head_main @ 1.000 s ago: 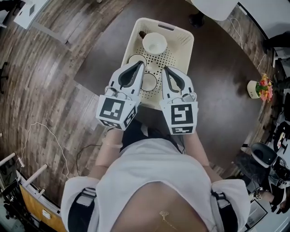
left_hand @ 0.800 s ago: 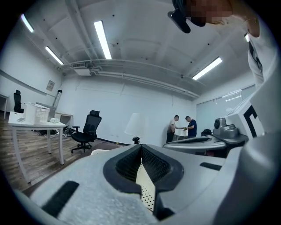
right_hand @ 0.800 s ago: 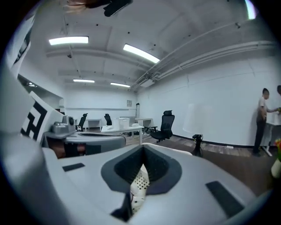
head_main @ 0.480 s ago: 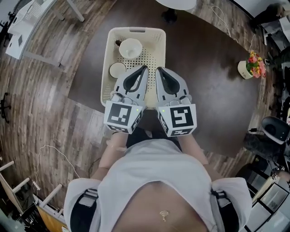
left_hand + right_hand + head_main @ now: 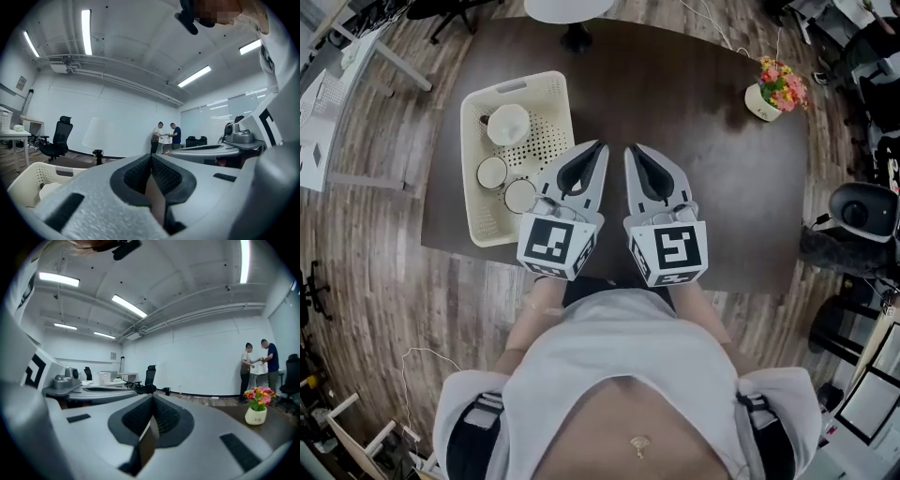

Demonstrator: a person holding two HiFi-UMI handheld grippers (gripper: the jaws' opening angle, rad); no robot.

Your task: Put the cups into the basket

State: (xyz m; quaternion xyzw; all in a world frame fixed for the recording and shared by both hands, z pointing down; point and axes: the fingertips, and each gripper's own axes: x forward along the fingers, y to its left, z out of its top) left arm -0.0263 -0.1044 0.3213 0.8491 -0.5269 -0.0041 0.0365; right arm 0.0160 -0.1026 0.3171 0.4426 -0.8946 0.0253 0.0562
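I am holding my left claw (image 5: 598,146) and right claw (image 5: 631,149) closed and empty. The cups (image 5: 507,124) are sitting in the basket (image 5: 472,178) at the table (image 5: 722,187)'s left edge, so nothing more seems needed.

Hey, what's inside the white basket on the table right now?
Three white cups: a larger cup at the far end, two smaller cups nearer. The left tool covers the basket's near right corner, so anything there is hidden.

Ofc: desks (image 5: 10,133), swivel chairs (image 5: 58,138)
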